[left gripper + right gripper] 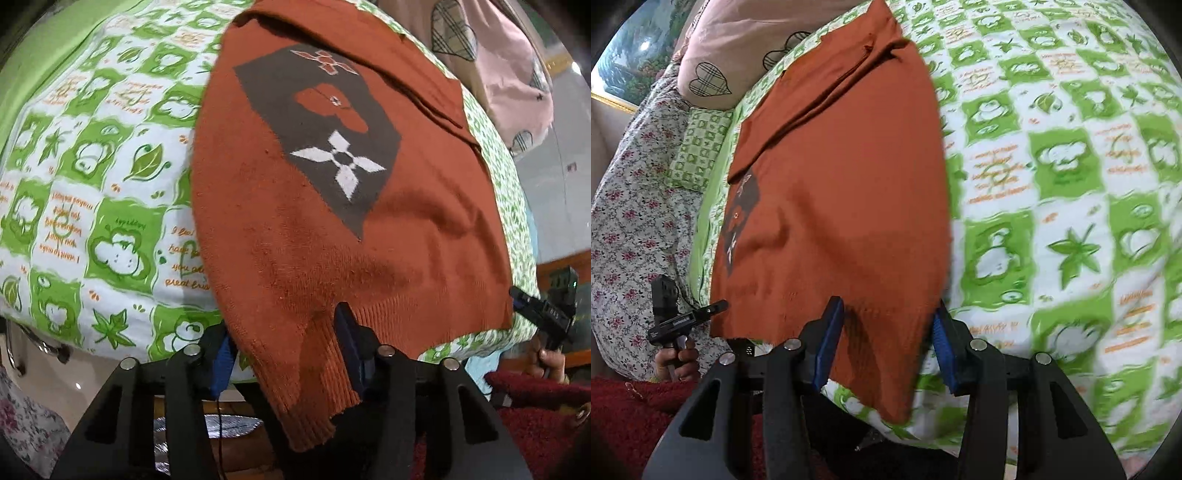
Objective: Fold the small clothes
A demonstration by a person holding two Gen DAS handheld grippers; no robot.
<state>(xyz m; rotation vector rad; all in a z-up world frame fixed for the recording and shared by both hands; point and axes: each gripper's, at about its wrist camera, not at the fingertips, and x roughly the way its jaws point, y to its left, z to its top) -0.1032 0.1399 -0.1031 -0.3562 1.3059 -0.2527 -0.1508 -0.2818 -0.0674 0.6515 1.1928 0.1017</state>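
Showing "great" on bedsheet (110,206)

Both grippers (288,354) (886,350) down-tilted — (seemingly) parted

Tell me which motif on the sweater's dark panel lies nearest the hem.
The white four-petal flower on the rust sweater. It is the only white motif; the two orange ones sit farther up, toward the collar.

Bedsheet (1071,206) print smeared by blur, orange lettering unreadable — sweater (849,184) hem hangs past bed edge
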